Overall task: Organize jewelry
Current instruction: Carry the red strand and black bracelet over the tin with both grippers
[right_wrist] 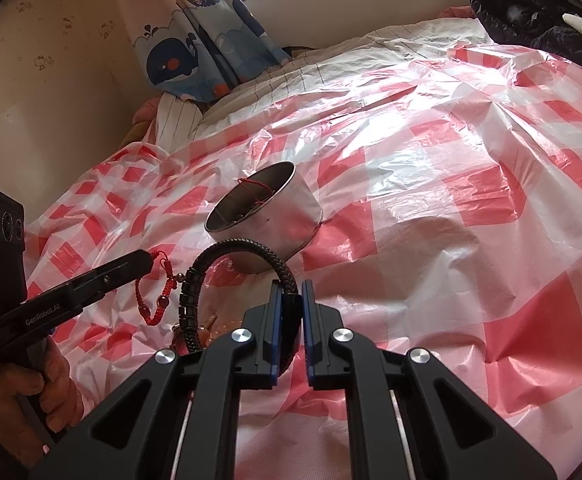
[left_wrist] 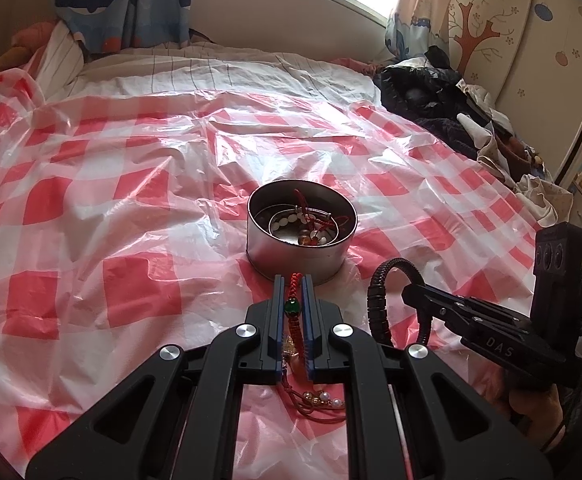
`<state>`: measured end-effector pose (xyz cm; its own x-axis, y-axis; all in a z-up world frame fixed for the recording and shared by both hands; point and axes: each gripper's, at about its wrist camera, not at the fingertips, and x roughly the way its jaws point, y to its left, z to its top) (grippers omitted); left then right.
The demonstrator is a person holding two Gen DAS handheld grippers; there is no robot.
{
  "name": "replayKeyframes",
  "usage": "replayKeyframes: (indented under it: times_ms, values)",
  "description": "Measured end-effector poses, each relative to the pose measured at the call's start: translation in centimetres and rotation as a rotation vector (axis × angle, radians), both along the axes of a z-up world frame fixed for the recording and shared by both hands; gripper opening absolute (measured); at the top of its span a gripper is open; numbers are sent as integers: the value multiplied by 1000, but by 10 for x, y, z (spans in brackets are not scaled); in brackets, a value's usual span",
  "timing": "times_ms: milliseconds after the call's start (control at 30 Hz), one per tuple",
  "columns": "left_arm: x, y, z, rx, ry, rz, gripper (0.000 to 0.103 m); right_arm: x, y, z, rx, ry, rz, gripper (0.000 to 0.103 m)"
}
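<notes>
Standing by the bed, I saw the left gripper (left_wrist: 292, 280) pinched nearly closed on a red braided cord bracelet with a green bead (left_wrist: 293, 307), its loose beaded tail trailing onto the red-and-white checked plastic sheet (left_wrist: 103, 200) beneath. Just beyond its tips sat the round, open metal tin (left_wrist: 267, 256), already holding a pale bead bracelet and some red cord. To the right, the right gripper (right_wrist: 291, 286) was likewise almost closed, clamped on a black braided leather bracelet (right_wrist: 247, 245) that arched up stiffly toward the tin. To my eye the step in hand was carrying each piece over the rim; it would go best one gripper at a time, lifting high enough for the dangling red tail to clear the wall, and releasing only once the piece was well inside. The two grippers were close together in front of the tin and could crowd each other. Further right, a heap of dark clothes (left_wrist: 431, 92) lay well apart, out of the way.
</notes>
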<state>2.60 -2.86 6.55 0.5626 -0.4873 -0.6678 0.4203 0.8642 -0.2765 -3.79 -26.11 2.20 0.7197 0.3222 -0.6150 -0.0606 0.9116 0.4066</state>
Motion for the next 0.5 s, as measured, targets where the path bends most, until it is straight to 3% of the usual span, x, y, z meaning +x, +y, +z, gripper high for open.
replayKeyframes:
  times_ms: [500]
  values:
    - [-2, -4, 0, 51, -28, -2, 7, 1, 0, -1, 2, 1, 0, 10]
